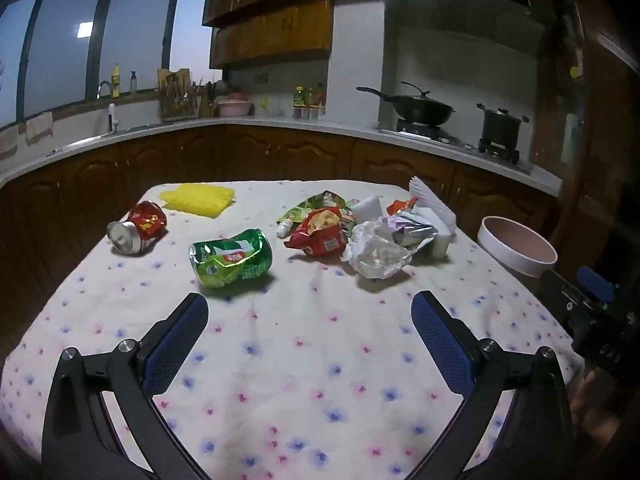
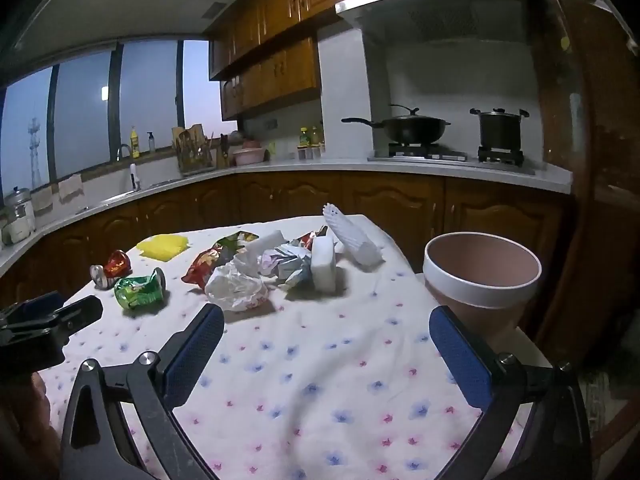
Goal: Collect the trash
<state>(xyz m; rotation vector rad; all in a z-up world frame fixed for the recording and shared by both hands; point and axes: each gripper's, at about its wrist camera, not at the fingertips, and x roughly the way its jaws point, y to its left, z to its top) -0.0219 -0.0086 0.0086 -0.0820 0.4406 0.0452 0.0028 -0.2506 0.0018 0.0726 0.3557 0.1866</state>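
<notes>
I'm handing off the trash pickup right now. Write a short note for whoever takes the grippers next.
Left gripper: open, empty, over the tablecloth.
Right gripper: open, empty, facing the bin at the table's right edge.
On the table: green can, red can, red snack bag, crumpled paper, other wrappers, yellow cloth.
Done: no trash visible in the bin.
Left: all of it.

Table (image 1: pixel 304 360) – floral cloth; crushed cans (image 1: pixel 231 258), wrappers (image 1: pixel 320 232), crumpled paper (image 1: pixel 378 254)
</notes>
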